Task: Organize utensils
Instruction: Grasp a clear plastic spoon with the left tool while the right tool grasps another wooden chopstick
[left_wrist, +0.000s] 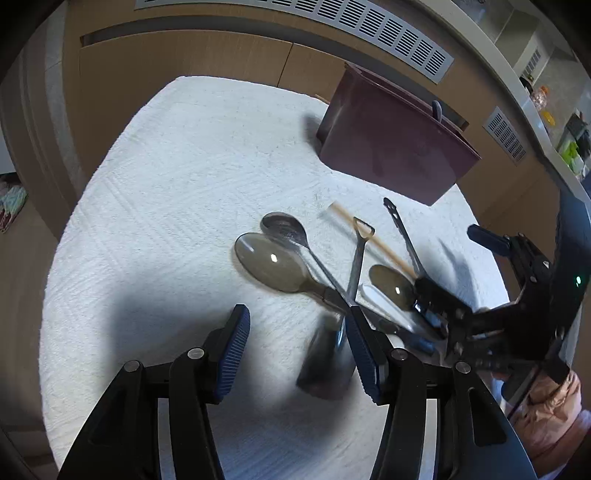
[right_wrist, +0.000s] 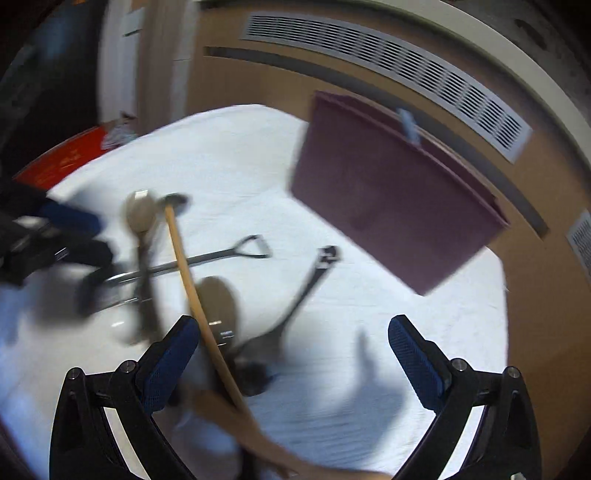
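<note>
Left gripper (left_wrist: 295, 354) fingers apart, empty | right gripper (right_wrist: 291, 365) fingers apart, empty | spoons (left_wrist: 273, 266) piled at middle on white towel (left_wrist: 166, 184) | maroon bin (left_wrist: 388, 147) upper right | picking step, I think | next: close on one handle.

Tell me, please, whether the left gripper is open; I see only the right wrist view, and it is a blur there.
Observer: Yes, open. The left gripper has its jaws wide apart and clamps nothing.
Operator: Does anything lie between them?
Observer: The blurred blade of the shovel-handled scoop, close to the right-hand finger.
Operator: Are there spoons just beyond it?
Observer: Two, with their bowls side by side on the white towel: a translucent brown spoon and a metal spoon.
</note>
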